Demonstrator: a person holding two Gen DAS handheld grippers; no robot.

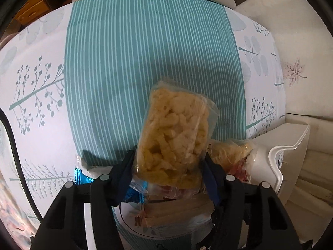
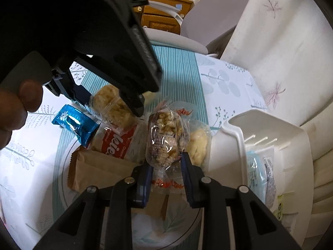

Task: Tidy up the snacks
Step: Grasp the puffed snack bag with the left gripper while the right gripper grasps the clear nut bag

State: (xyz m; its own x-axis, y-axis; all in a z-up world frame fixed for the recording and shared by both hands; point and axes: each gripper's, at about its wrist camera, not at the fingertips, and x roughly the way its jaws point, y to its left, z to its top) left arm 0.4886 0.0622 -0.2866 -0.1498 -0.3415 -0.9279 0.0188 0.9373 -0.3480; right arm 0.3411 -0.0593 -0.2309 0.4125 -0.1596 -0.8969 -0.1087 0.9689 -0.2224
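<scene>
My left gripper [image 1: 168, 158] is shut on a clear packet of yellow puffed snack [image 1: 174, 133] and holds it above the plate; it also shows in the right wrist view [image 2: 113, 104] under the left gripper's black body. My right gripper [image 2: 166, 162] is shut on a clear-wrapped brown puffed-rice bar [image 2: 164, 137] over the white plate [image 2: 62, 166]. On the plate lie a blue foil packet [image 2: 76, 125], a red-and-white packet [image 2: 118, 143], a brown paper packet [image 2: 97, 170] and another pale snack packet [image 2: 198, 143].
A white plastic bin [image 2: 268, 137] stands right of the plate and holds a pale blue packet [image 2: 260, 170]. The table has a teal striped runner [image 1: 145, 52] on a leaf-print cloth. A cream sofa [image 2: 281, 41] is behind the table.
</scene>
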